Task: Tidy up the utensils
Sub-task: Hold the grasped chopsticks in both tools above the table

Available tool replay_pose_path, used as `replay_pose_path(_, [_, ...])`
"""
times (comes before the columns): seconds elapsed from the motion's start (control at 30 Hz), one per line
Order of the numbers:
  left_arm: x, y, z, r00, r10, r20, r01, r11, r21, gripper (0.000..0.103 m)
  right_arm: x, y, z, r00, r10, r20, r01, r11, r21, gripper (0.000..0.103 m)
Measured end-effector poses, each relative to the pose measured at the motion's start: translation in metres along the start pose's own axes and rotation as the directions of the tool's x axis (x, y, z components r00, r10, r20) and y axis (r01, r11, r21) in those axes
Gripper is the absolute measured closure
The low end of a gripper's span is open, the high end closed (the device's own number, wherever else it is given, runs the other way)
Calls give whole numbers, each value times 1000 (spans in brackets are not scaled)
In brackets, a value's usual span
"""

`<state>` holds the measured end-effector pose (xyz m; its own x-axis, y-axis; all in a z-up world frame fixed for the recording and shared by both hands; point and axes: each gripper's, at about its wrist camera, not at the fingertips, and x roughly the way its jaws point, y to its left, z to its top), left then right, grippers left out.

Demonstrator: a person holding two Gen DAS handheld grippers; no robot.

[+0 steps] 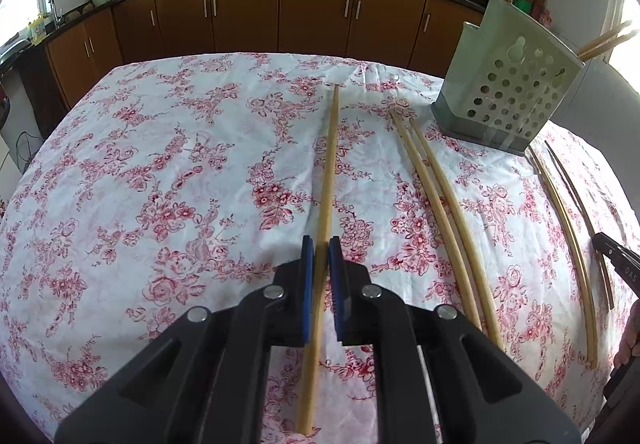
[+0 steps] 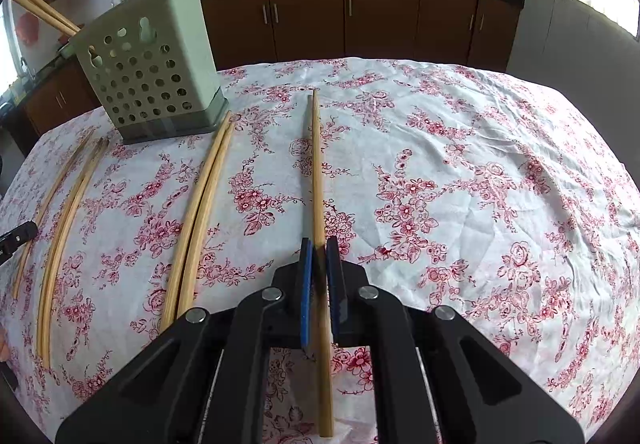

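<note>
Blue pads of our left hand-held gripper (image 1: 321,244) are clamping 1 chopstick (image 1: 329,164); our right hand-held gripper (image 2: 319,244) is clamping another chopstick (image 2: 317,164). Loose pairs (image 1: 436,204) are lying on the tabletop (image 1: 160,164) just beside the perforated holder (image 1: 508,92).

chopsticks (image 1: 440,204) on tablecloth (image 1: 160,164), holder (image 1: 508,92) behind

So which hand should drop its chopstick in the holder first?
Probably the right hand-held gripper: like the left hand-held gripper, it grips a chopstick, and the holder looks slightly nearer to it.
</note>
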<state>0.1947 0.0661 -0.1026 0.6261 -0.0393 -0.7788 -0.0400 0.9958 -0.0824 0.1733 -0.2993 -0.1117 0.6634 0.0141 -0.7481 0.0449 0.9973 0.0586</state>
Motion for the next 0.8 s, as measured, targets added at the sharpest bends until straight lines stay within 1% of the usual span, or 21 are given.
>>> replay_pose_path(0.3, [0, 2, -1, 1000, -13, 1, 13, 1000, -13, 91, -2, 1, -1, 1000, 3, 0, -3, 1000, 3, 94])
replay_pose_path(0.8, [0, 1, 0, 1000, -10, 1, 10, 1000, -13, 91, -1, 1, -1, 1000, 4, 0, -4, 1000, 3, 94])
